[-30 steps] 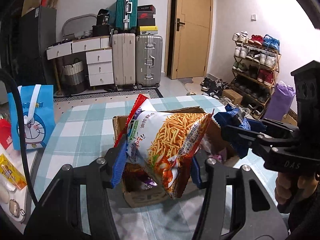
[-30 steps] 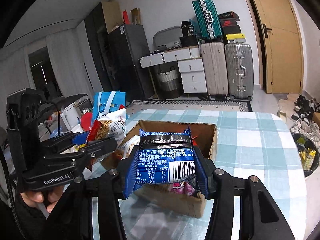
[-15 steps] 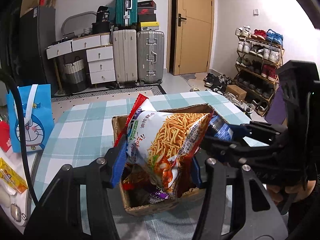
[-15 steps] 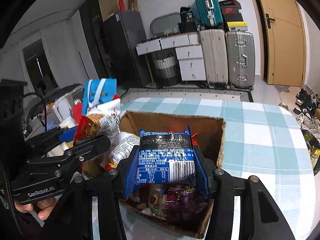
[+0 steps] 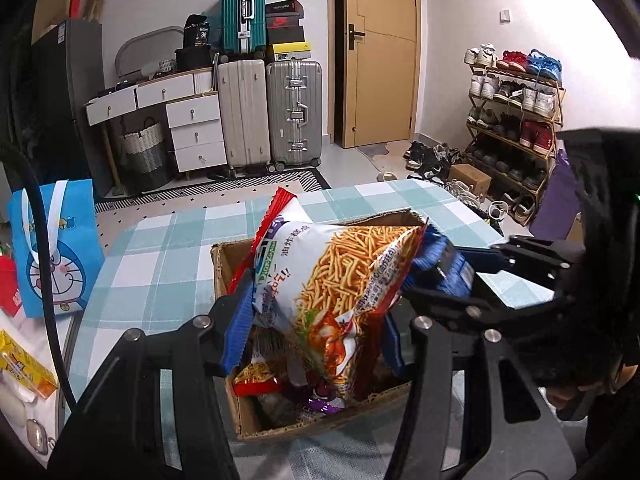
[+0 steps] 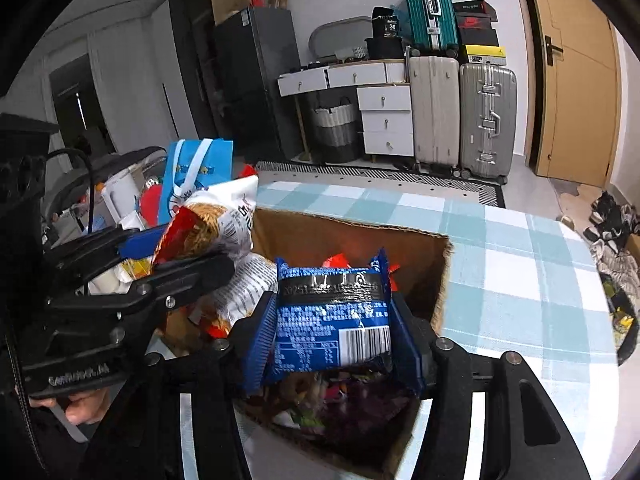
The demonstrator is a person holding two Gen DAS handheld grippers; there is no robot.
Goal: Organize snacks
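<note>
Both claws over open brown cardboard box [image 6: 442, 280] mid-surface for drop-in: left claw [image 5: 312, 332] clamps orange-and-white crisp bag [image 5: 340, 280]; right claw [image 6: 334, 340] opening, blue foil packet [image 6: 332, 320] between pads.

- The white-and-orange noodle-stick snack bag [image 5: 340, 280] hangs tilted above the open cardboard box [image 5: 320, 424].
- The blue packet [image 6: 332, 320], barcode showing, sits upright over that box, above loose wrappers [image 6: 340, 404].

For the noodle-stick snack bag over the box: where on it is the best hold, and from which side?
Across the puffy middle, pads on the two side edges, coming from the near side above the cardboard box. The noodle snack bag hangs upright and soft; its flat sealed ends would likely slip. The left gripper grips it this way. The right gripper, jaws opening, has the blue packet between its pads.
</note>
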